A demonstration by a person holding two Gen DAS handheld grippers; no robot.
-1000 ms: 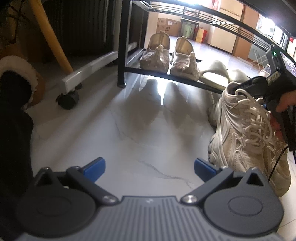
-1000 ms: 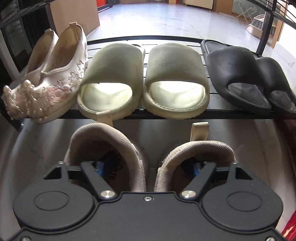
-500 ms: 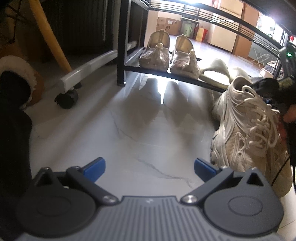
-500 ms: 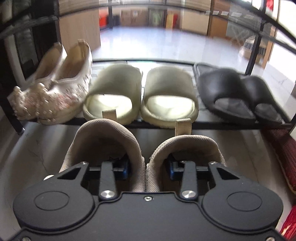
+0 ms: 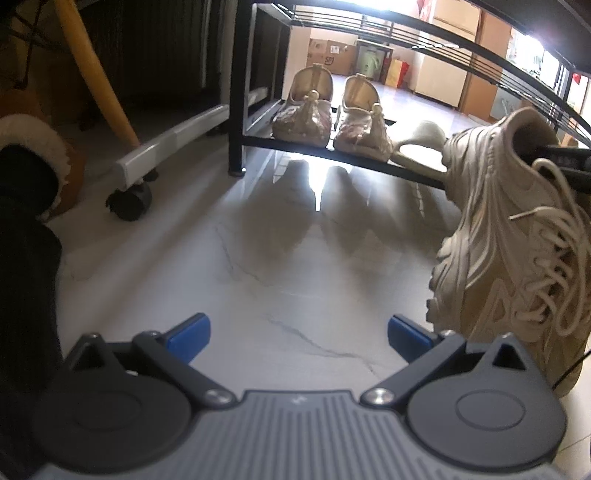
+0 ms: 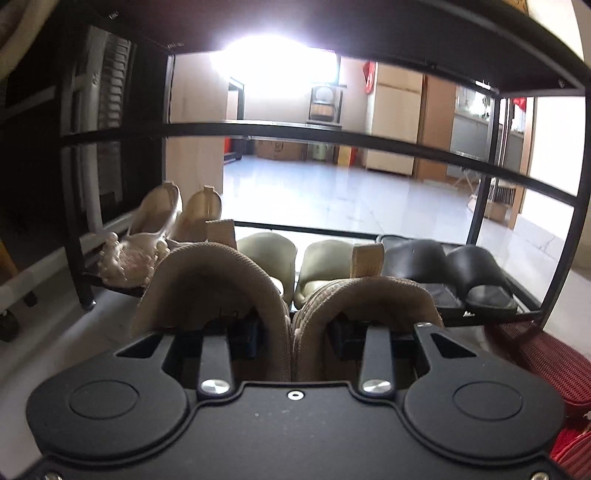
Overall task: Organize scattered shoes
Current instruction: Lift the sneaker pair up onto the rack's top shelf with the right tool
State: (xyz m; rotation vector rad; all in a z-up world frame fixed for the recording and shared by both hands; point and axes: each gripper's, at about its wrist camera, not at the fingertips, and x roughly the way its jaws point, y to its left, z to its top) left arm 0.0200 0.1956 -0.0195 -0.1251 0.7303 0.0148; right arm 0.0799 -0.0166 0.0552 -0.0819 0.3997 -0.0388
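My right gripper (image 6: 293, 332) is shut on a pair of beige lace-up sneakers (image 6: 258, 288), one finger inside each shoe, pinching the inner collars together. The pair hangs heel-up in front of the black shoe rack (image 6: 332, 140); in the left wrist view the sneakers (image 5: 509, 236) are lifted at the right, toes near the floor. My left gripper (image 5: 299, 332) is open and empty, low over the marble floor. On the rack's bottom shelf stand embroidered flats (image 5: 332, 118), pale green slides (image 6: 291, 254) and black slides (image 6: 461, 277).
A white bar on black casters (image 5: 129, 192) and a yellow chair leg (image 5: 92, 70) are left of the rack. A fur-trimmed brown boot (image 5: 33, 147) lies at far left. A red mat (image 6: 546, 362) lies right of the sneakers. An upper rack shelf (image 6: 369, 33) is overhead.
My right gripper closed on the sneakers' inner collars and lifted the pair, tilting up toward the rack. The left gripper has stayed still and open.
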